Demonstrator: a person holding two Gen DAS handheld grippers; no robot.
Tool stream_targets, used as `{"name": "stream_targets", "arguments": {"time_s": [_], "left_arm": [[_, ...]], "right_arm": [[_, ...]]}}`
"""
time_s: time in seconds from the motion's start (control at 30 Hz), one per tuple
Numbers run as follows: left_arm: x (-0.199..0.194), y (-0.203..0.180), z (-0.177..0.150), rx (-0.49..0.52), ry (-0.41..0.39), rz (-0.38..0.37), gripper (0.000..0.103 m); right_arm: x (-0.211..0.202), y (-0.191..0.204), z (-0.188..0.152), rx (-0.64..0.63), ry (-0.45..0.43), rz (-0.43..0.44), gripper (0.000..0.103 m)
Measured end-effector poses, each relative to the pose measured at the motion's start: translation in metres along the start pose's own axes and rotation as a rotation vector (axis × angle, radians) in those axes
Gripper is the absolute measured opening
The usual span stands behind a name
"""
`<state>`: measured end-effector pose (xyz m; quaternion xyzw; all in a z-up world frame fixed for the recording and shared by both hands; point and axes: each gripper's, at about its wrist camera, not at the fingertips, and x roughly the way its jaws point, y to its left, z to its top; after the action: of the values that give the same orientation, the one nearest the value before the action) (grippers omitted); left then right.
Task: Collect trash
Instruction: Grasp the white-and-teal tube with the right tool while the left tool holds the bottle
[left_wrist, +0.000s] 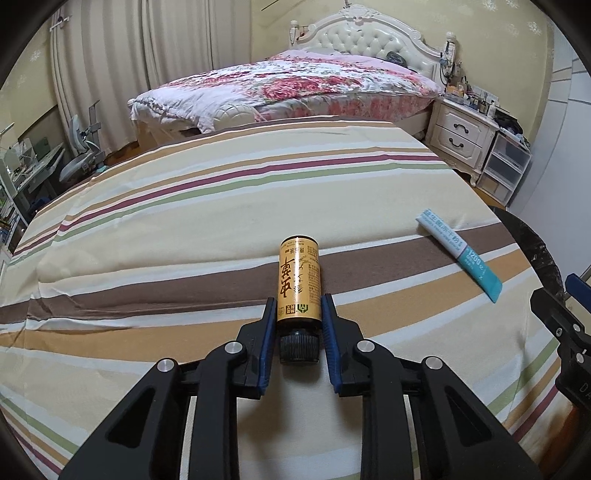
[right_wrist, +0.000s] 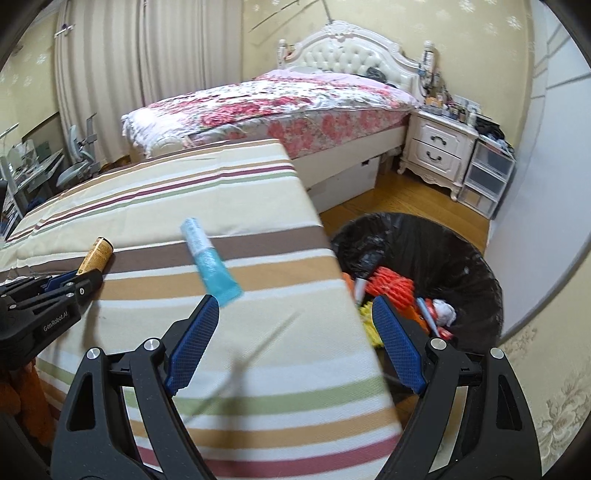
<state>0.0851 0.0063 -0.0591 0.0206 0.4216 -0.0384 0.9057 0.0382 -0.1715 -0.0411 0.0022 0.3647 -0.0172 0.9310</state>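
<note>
Presently the left gripper (left_wrist: 299, 314) is clamped on the small amber glass bottle with gold label (left_wrist: 298, 286), cap inward, ready for carrying. Right gripper (right_wrist: 291, 328) stands apart, empty, near the blue-white plastic sachet (right_wrist: 210, 262) on the striped cloth-covered table (right_wrist: 258, 369); the black-lined trash bin (right_wrist: 461, 258) sits beside.

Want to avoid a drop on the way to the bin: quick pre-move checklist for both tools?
1. Left tool closed on gold bottle: ok.
2. Bottle lifted off striped cloth: cannot tell.
3. Right tool open, empty: ok.
4. Blue sachet lying on the cloth, ahead of right tool: ok.
5. Trash bin open, room inside: ok.
6. Tools apart from each other: ok.
</note>
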Motion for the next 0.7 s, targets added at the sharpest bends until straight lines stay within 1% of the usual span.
{"name": "stream_targets", "arguments": {"time_s": [0.03,0.13,0.2,0.23,0.27,0.43,0.5,0.57,0.6,0.63,0.7], "left_arm": [[0.000,0.006,0.000,-0.008,0.001,0.005,0.025],[-0.003,0.024,-0.001,-0.040,-0.003,0.022,0.025],[-0.004,0.037,-0.003,-0.059,-0.003,0.035,0.025],[-0.005,0.043,-0.004,-0.070,-0.002,0.040,0.025],[-0.005,0.049,-0.005,-0.080,-0.001,0.045,0.025],[-0.006,0.071,-0.009,-0.120,0.000,0.058,0.025],[-0.008,0.075,-0.010,-0.132,-0.001,0.053,0.025],[-0.008,0.077,-0.011,-0.138,-0.003,0.049,0.025],[-0.008,0.077,-0.012,-0.139,-0.005,0.045,0.025],[-0.010,0.077,-0.012,-0.138,-0.006,0.044,0.025],[-0.009,0.077,-0.013,-0.137,-0.009,0.044,0.025]], "right_arm": [[0.003,0.006,0.004,-0.010,0.004,0.014,0.083],[0.013,0.020,0.014,-0.031,0.029,0.056,0.076],[0.021,0.029,0.019,-0.040,0.049,0.082,0.075],[0.025,0.033,0.022,-0.046,0.060,0.092,0.071],[0.029,0.038,0.024,-0.055,0.071,0.099,0.066],[0.042,0.058,0.030,-0.100,0.108,0.106,0.062],[0.047,0.062,0.031,-0.106,0.122,0.104,0.059],[0.050,0.062,0.031,-0.111,0.138,0.103,0.051],[0.051,0.063,0.030,-0.116,0.141,0.096,0.050],[0.051,0.065,0.030,-0.126,0.138,0.087,0.047],[0.050,0.068,0.029,-0.138,0.139,0.088,0.037]]}}
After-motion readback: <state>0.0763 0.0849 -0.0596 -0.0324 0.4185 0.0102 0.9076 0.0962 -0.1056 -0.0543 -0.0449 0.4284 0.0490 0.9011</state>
